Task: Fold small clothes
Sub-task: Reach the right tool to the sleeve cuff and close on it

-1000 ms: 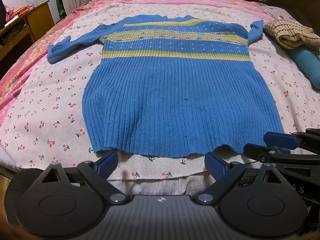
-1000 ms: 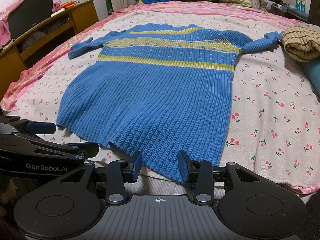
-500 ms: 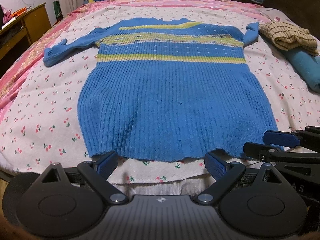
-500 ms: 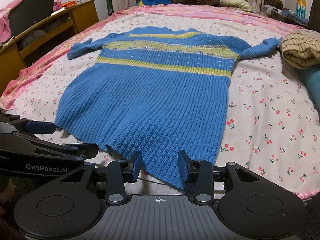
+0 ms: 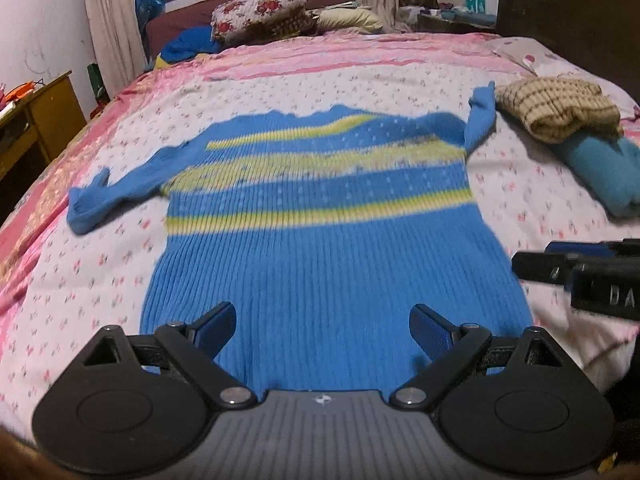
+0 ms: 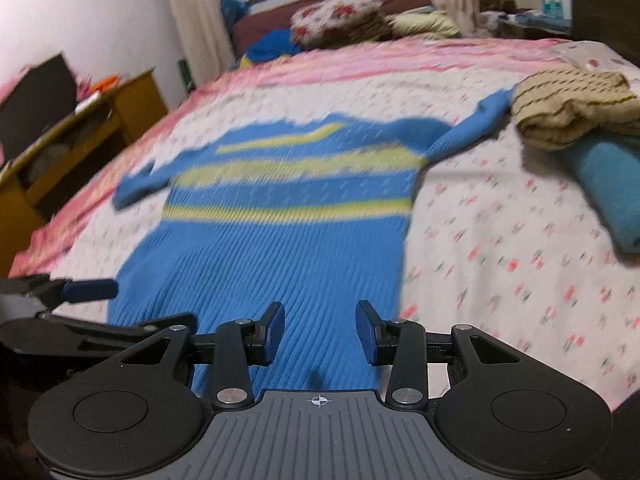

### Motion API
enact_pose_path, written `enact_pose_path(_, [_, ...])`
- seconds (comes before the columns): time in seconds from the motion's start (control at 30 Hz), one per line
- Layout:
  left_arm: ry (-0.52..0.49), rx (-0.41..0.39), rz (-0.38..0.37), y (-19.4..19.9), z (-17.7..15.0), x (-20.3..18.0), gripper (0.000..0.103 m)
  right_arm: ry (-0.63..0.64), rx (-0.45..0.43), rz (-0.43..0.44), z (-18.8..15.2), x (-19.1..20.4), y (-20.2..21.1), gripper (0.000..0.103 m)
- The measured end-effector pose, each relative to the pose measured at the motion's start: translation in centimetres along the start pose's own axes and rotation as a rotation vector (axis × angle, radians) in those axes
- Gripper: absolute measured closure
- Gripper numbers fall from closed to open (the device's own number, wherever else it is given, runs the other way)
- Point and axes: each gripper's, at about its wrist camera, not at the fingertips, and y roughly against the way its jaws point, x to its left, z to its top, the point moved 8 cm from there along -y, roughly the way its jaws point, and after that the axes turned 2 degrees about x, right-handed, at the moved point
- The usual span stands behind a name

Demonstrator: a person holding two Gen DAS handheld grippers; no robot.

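- Blue sweater (image 5: 320,264) with yellow-green stripes lay flat on the bed (image 5: 100,264), chest up, hem toward the cameras, both sleeves out to the sides.
- Left sleeve (image 5: 116,192) stretched toward the desk side; right sleeve (image 5: 480,116) pointed up, its cuff just beside the folded tan knit (image 5: 556,108).
- Tan knit sat on top of a folded teal garment (image 5: 600,168), right of the sweater, on the floral sheet.
- Left gripper (image 5: 322,328) was over the sweater's lower body, jaws spread wide, nothing between the blue pads (image 5: 216,328).
- Right gripper (image 6: 320,330) was over the lower right part of the sweater near its right edge, jaws parted to a medium gap, nothing held.
- Contact with the fabric: could not tell for either gripper; both frames were motion-blurred.
- Each gripper showed at the edge of the other's view, side by side.
- Background: wooden desk (image 6: 120,108) at left, floral pillow (image 5: 260,8) at the far end of the bed, curtain (image 5: 108,16) by the window.
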Motion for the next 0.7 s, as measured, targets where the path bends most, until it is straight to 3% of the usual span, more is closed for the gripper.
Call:
enact_pose_path(0.33, [-0.004,-0.031,-0.030,-4.4,4.0,-0.3,0.004,-0.046,-0.058,-0.137,8.4,-5.8,-3.9,0.065])
enact_pose_path(0.7, [0.007,-0.079,-0.023,-8.5,6.5,0.4,0.004,-0.048,-0.043,-0.282,17.6,-10.4,-13.1,0.069])
